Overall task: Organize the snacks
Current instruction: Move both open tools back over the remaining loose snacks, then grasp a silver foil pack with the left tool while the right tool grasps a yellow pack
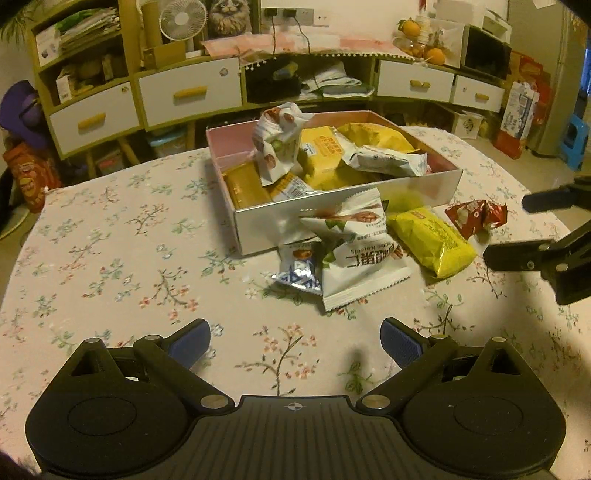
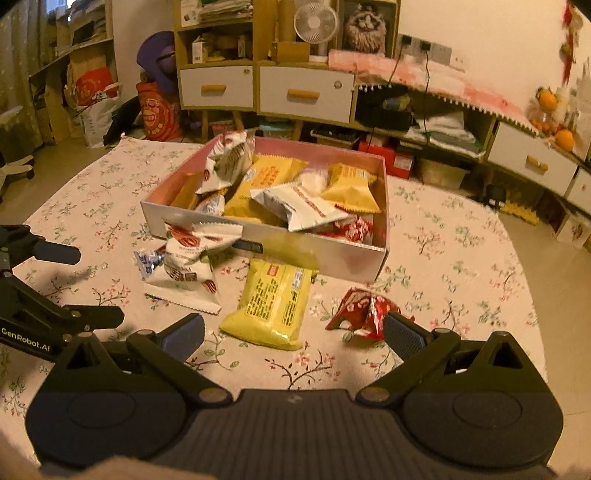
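Observation:
A white-walled box with a pink inside [image 1: 332,201] [image 2: 332,254] sits mid-table, holding several yellow and white snack packets. In front of it on the cloth lie a white walnut packet [image 1: 354,254] [image 2: 192,258], a small blue-white packet [image 1: 299,273] [image 2: 147,262], a yellow packet [image 1: 434,240] [image 2: 273,304] and a crumpled red packet [image 1: 476,216] [image 2: 364,312]. My left gripper [image 1: 295,343] [image 2: 88,286] stands open and empty, short of the white packet. My right gripper [image 2: 293,334] [image 1: 506,229] is open just before the yellow packet, its right fingertip beside the red one.
A floral tablecloth [image 1: 129,258] covers the round table, whose edge curves away at left and right. Behind stands a low cabinet with white drawers [image 1: 190,92] [image 2: 306,94], shelves, a fan [image 2: 316,24] and oranges [image 2: 563,138]. Bags sit on the floor.

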`<state>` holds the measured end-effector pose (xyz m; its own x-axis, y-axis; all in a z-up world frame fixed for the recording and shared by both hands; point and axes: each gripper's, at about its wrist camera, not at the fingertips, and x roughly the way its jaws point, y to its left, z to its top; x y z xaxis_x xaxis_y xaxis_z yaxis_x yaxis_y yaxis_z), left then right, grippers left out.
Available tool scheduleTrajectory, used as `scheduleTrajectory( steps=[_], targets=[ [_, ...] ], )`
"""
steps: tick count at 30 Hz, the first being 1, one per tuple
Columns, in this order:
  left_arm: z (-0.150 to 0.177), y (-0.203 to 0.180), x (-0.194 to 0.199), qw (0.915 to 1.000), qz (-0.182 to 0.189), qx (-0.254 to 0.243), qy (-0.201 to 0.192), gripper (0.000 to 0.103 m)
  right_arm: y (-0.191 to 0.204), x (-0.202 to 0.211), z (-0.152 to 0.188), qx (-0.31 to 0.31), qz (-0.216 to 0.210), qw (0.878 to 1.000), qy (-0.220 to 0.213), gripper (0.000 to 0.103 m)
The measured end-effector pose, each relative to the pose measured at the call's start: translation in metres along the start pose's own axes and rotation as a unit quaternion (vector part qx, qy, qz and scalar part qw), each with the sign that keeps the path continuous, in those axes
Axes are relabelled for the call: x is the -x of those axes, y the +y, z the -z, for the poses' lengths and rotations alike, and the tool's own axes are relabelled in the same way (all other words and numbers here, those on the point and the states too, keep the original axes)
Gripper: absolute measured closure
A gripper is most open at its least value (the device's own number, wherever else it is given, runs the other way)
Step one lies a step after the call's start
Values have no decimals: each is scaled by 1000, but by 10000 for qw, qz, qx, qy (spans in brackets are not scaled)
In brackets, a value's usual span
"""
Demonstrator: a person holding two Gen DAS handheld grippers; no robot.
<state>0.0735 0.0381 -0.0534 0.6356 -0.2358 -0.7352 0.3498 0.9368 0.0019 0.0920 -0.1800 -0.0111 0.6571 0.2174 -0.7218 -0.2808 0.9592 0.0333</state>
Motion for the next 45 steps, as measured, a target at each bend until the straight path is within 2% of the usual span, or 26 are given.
scheduleTrajectory(
  steps=[5,9,13,17,21,22,23,26,28,34,37,45],
  targets=[
    [-8,0,-8,9999,74,-62,-82,5,1,-8,2,205,-142,9997,70,0],
    [-15,9,-14,9999,46,143,-78,7,6,-14,0,413,-123,9990,98,1],
    [-23,23,-16,9989,20,459,-65,14,4,-21,-6,331,-125,9993,104,3],
    [-27,31,-22,9976,-111,676,21,27,0,-28,-11,116,-107,9998,105,7],
    [-29,32,-32,9965,58,823,141,39,-2,-36,-12,-57,-186,9996,227,31],
    [-30,31,-34,9965,75,814,165,45,-2,-38,-13,-98,-232,9994,254,36],
    [-32,30,-36,9964,67,818,190,51,-2,-40,-13,-146,-289,9991,271,38],
    [-34,30,-43,9952,137,934,267,62,-1,-44,-13,-207,-365,9986,337,43],
    [-35,29,-46,9943,220,992,312,64,1,-45,-13,-205,-384,9984,351,43],
    [-36,22,-50,9963,154,780,334,71,4,-51,-13,-181,-391,9981,432,43],
    [-36,16,-50,9973,57,640,346,74,3,-54,-12,-162,-339,9984,431,52],
    [-33,3,-44,9987,-158,228,439,76,4,-49,-10,-82,-249,9989,396,57]
  ],
)
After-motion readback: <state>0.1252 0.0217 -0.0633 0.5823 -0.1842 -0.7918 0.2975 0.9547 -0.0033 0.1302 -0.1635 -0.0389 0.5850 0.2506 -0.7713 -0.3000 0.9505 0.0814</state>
